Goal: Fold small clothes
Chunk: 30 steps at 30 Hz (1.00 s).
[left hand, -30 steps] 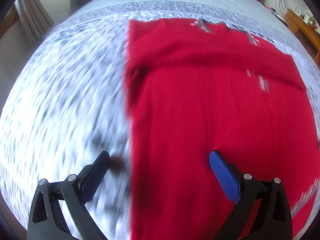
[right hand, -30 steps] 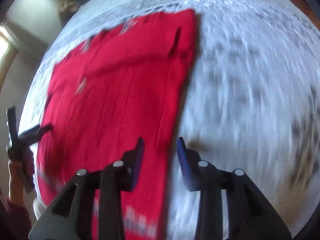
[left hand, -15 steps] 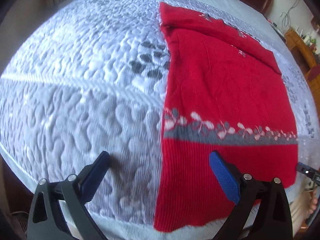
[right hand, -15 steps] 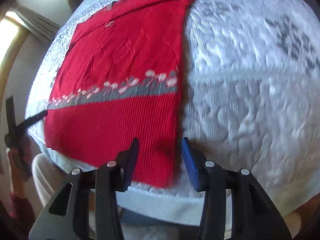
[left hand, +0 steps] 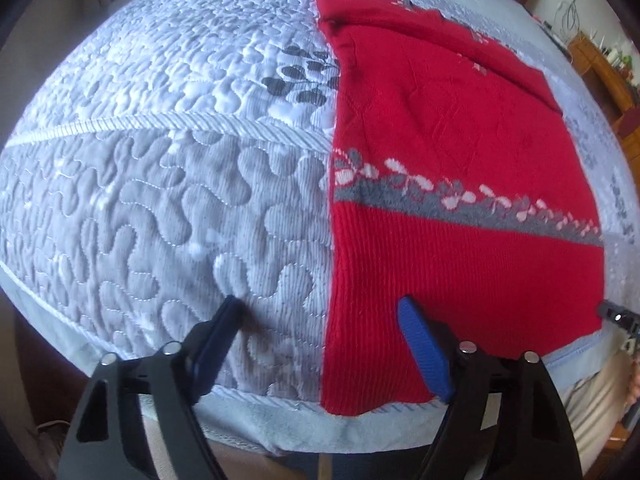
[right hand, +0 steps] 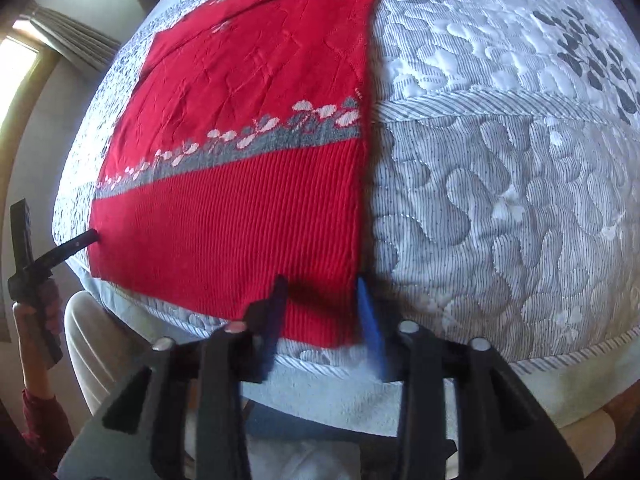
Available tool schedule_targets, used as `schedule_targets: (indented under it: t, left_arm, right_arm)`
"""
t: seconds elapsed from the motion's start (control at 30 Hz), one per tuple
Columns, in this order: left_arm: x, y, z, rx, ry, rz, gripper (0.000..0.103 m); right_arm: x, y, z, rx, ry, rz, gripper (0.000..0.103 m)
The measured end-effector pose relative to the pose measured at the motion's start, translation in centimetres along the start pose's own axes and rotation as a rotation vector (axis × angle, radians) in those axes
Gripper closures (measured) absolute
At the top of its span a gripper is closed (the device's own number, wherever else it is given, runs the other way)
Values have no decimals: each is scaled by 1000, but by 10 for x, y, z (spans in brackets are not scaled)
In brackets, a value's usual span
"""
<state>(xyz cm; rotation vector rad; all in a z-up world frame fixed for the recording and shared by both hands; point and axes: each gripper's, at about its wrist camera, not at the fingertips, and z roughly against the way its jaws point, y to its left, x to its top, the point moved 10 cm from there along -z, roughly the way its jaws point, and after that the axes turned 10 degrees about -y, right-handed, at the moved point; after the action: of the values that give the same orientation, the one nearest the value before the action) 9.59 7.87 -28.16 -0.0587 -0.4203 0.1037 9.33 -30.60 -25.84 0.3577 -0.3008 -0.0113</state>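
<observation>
A red knitted sweater (left hand: 460, 140) with a grey and white leaf band lies flat on the quilted bedspread (left hand: 160, 160), its ribbed hem at the near edge of the bed. My left gripper (left hand: 320, 312) points down over the hem's left corner. Its jaws are closing, one finger on the quilt, the other over the red knit, and the pads do not press the cloth. In the right wrist view the sweater (right hand: 248, 80) has its right hem corner between the closing jaws of my right gripper (right hand: 320, 286), which is not clamped either.
The bed's near edge (right hand: 560, 360) runs just under both grippers, with a person's light trousers (right hand: 88, 340) below it. The other gripper's tip (right hand: 86, 237) shows at the hem's far corner. Wooden furniture (left hand: 600, 64) stands far right. Quilt spreads on both sides.
Both grippers swept back along the sweater to its near hem and then stopped. The left jaws have narrowed from wide open, and the right jaws have narrowed too.
</observation>
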Motion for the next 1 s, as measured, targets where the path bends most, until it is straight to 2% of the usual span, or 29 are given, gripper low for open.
schedule_targets:
  t: [0.1,0.13,0.17,0.23,0.27,0.33,0.37,0.43,0.63,0.87,1.0]
  left_arm:
    - [-7,-1,3,2,11,5,30]
    - [-11,-1,4,-2,19,10,34]
    - [-15,0,5,-7,24,20,37]
    - [-24,1,9,-35,23,45,56]
    - [-25,1,11,-44,23,64,62]
    - [-27,2,16,-96,25,134,92]
    - [-27,1,20,-150,29,178,97]
    - [-28,3,30,-237,25,260,97]
    - [3,-1,53,-297,-48,269,97]
    - [68,-8,56,-266,-128,249,97]
    - [105,-13,47,-230,-156,231,97]
  right_arm:
    - [-6,-1,2,24,8,-10,79]
    - [-9,-3,4,30,9,-10,84]
    - [-10,-2,4,35,9,-10,95]
    - [-11,3,5,65,-4,-19,95]
    - [-10,5,6,78,-10,-25,95]
    - [-8,10,10,110,-24,-43,96]
    - [-6,13,15,137,-34,-52,96]
    - [-1,19,24,183,-58,-61,96]
    - [27,26,53,246,-117,-79,96]
    - [71,20,69,229,-151,-87,96]
    - [110,14,67,211,-147,-97,96]
